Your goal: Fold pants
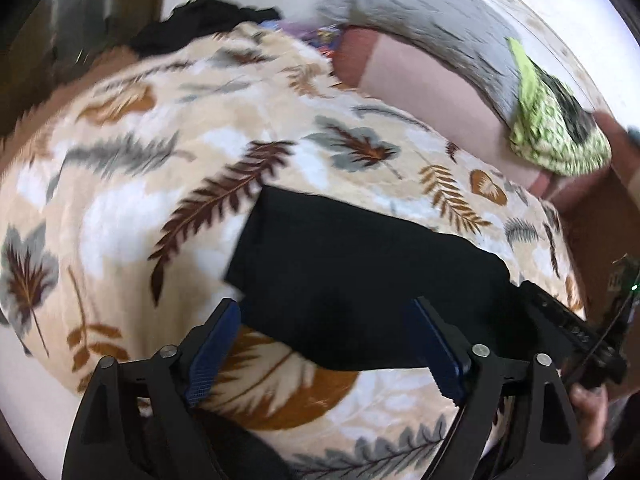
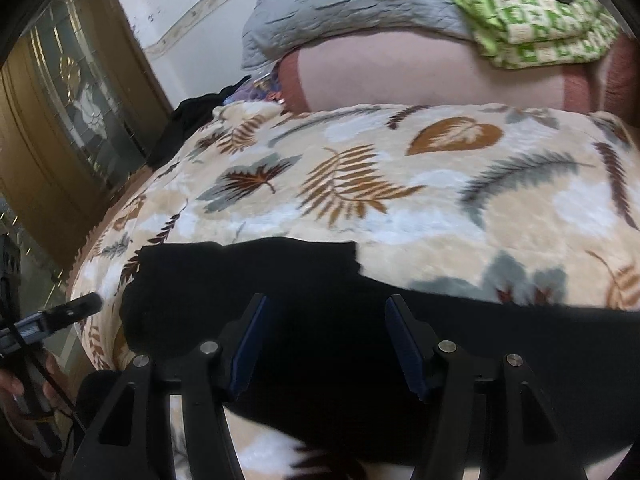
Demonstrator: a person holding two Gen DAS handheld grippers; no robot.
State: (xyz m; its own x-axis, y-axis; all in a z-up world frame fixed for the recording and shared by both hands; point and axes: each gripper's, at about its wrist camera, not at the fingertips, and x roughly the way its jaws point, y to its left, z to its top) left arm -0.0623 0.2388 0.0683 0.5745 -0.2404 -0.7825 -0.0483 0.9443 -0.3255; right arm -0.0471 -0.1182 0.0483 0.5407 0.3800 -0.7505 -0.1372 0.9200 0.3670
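Note:
The black pants lie folded into a flat dark rectangle on the leaf-patterned blanket. My left gripper is open and empty, its blue-padded fingers spread over the pants' near edge. In the right wrist view the pants fill the lower middle and run off to the right. My right gripper is open and empty, hovering just above the black cloth. The other gripper's body shows at the right edge of the left view and at the left edge of the right view.
A grey quilted pillow and a green checkered cloth lie on the pink sheet at the bed's head. Another black garment hangs over the far left corner. A brown door with glass stands left.

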